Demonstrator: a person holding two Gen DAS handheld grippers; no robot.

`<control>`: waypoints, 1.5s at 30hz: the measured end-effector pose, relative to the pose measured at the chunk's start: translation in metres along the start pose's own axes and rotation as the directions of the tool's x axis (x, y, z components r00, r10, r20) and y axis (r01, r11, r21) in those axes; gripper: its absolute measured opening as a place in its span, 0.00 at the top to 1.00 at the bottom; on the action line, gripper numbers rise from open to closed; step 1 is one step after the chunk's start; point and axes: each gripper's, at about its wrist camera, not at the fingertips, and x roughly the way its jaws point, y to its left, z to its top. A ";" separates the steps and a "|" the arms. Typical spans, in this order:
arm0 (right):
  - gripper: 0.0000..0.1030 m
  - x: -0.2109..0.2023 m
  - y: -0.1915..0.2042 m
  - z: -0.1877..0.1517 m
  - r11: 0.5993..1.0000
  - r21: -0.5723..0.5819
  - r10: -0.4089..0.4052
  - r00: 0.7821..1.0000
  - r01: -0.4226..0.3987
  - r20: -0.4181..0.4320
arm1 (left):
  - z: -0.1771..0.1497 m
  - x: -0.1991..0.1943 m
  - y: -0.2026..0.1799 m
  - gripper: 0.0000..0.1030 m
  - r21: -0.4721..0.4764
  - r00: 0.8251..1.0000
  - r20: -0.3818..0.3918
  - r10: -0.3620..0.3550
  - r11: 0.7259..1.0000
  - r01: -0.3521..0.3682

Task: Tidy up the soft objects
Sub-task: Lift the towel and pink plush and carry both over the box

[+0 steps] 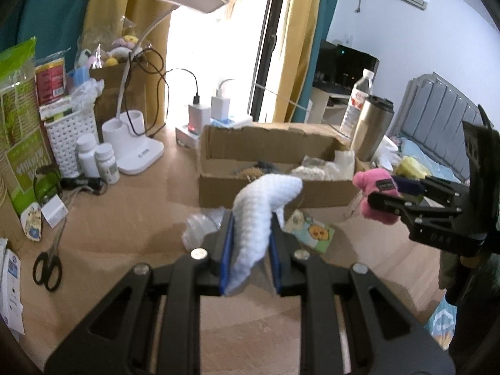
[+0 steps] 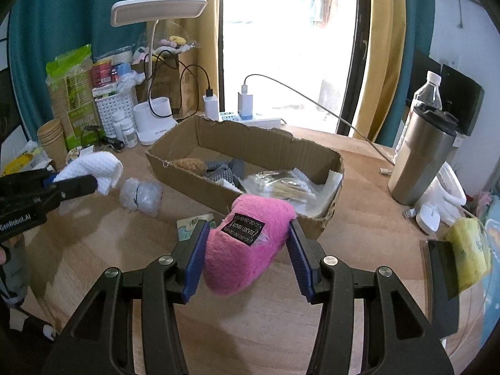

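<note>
Both grippers loaded, both held above the wooden tabletop (image 2: 359,187). Left gripper (image 1: 251,218) clenched on a white knitted piece (image 1: 265,200), centre of the left wrist view; fabric pinched between the blue pads, upper end flopping over toward the right, lower end trailing below the fingers. Right gripper (image 2: 247,234) grasping a pink fuzzy item (image 2: 247,243), lower centre of the right wrist view, black label facing up, pads pressing its flanks. Open cardboard box (image 2: 218,140) in mid-frame just beyond both, already holding a brown furry bit, grey patterned cloth and pale crinkled packets. Crumpled bubble wrap (image 2: 140,197) and a printed card (image 1: 312,229) lying loose on the table in front of the box, near its front wall. Steel tumbler (image 2: 422,159) and water bottle (image 2: 426,93) at right of frame; desk lamp (image 2: 156,12) and clutter at upper left. Step in hand, by judgement: carry phase, two soft things lifted and short of the box. Next move likely calls for clearing the torn front rim, bringing each load over a free patch inside, then easing the fingers apart. Pink item nearer the box's right end; white piece nearer the left.
</note>
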 end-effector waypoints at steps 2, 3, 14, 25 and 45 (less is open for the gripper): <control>0.49 0.001 -0.001 0.003 1.000 -0.003 0.001 1.000 -0.001 0.002 | 0.005 0.001 0.001 0.80 0.002 1.000 0.007 0.001 1.000 -0.001; 0.49 0.002 -0.001 0.004 1.000 -0.005 0.002 1.000 -0.002 0.004 | 0.007 0.002 0.002 0.80 0.003 1.000 0.009 0.002 1.000 -0.002; 0.49 0.017 -0.003 0.021 1.000 -0.008 0.023 1.000 -0.023 0.013 | 0.031 0.014 0.006 0.80 0.009 1.000 0.030 0.009 1.000 -0.010; 0.49 0.039 -0.009 0.039 0.999 -0.021 0.043 0.999 -0.043 0.018 | 0.052 0.043 0.011 0.80 0.007 1.000 0.030 0.007 1.000 -0.007; 0.49 0.085 -0.019 0.061 0.997 -0.012 0.077 0.997 -0.077 0.008 | 0.074 0.096 0.014 0.80 0.017 1.000 0.002 -0.010 1.000 0.010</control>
